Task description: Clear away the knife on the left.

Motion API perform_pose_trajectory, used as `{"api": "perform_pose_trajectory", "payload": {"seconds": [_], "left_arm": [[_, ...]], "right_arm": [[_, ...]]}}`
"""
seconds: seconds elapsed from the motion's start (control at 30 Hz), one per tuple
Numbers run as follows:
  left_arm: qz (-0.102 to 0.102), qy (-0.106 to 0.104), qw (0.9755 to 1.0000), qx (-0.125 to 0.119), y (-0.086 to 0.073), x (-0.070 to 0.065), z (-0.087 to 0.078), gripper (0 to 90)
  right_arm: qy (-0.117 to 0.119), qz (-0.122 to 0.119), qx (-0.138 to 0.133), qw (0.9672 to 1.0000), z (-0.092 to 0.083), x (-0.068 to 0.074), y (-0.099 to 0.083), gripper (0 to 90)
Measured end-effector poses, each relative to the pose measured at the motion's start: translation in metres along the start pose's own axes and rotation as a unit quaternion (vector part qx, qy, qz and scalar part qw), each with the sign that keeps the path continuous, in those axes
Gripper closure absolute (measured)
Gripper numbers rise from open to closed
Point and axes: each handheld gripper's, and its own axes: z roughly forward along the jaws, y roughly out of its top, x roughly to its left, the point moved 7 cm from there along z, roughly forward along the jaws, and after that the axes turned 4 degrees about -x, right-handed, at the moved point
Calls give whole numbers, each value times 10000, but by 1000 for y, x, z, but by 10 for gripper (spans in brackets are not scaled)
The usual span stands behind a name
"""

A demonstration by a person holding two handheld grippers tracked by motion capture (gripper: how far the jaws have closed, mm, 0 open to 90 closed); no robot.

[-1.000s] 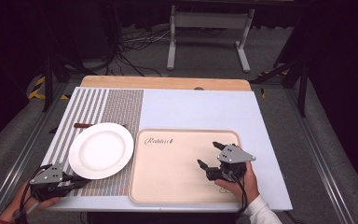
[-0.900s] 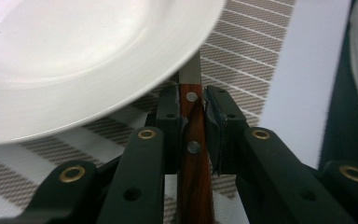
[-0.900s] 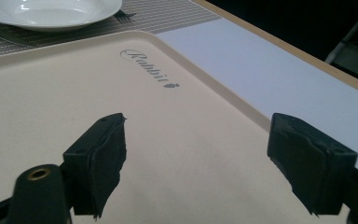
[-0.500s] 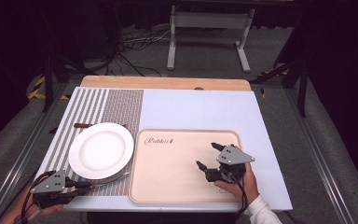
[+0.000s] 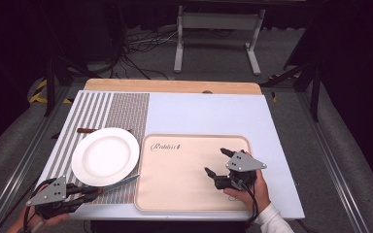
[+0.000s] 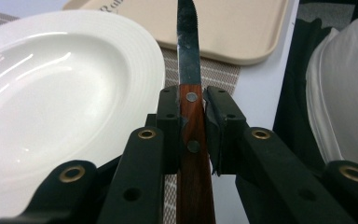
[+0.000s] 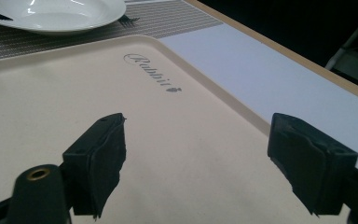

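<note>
Between the jaws of the left gripper (image 6: 189, 135), a wood-handled knife (image 6: 189, 70) is clamped by its riveted handle, blade running straight ahead and off the pads, tip reaching toward the near rim of the beige tray (image 6: 242, 32). Held by the handle like this, the sharp part stays forward of the grip and can be steered; the blade looks roughly level above the striped placemat (image 5: 97, 109), which suggests it is being carried rather than resting. Just to the gripper's left lies the white plate (image 6: 51, 88), its rim close beside the blade, so a sideways swing that way risks a knock. Beyond the plate, a fork (image 5: 85, 130) pokes out from behind its far edge. The right gripper (image 7: 196, 154) sits over the tray with jaws spread wide and nothing between them; bare tray floor stretches ahead of it, with white table (image 7: 279, 79) past the rim.
</note>
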Motion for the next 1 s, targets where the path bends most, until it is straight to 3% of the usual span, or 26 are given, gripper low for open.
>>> {"api": "perform_pose_trajectory", "payload": {"seconds": [0.3, 0.43, 0.73, 1.0], "left_arm": [[-88, 358, 9992, -124, 14, 2, 16, 769], [-217, 512, 9983, -176, 23, 4, 26, 770], [-211, 639, 9973, -282, 49, 2, 49, 770], [-182, 646, 9975, -206, 69, 0, 77, 769]], "right_arm": [[-14, -41, -27, 10000, -1, 1, 2, 203], [-32, -65, -46, 10000, -1, 0, 2, 203], [-71, -64, -110, 9999, -4, -1, 5, 203], [-90, -64, -155, 9998, -8, -2, 5, 203]]}}
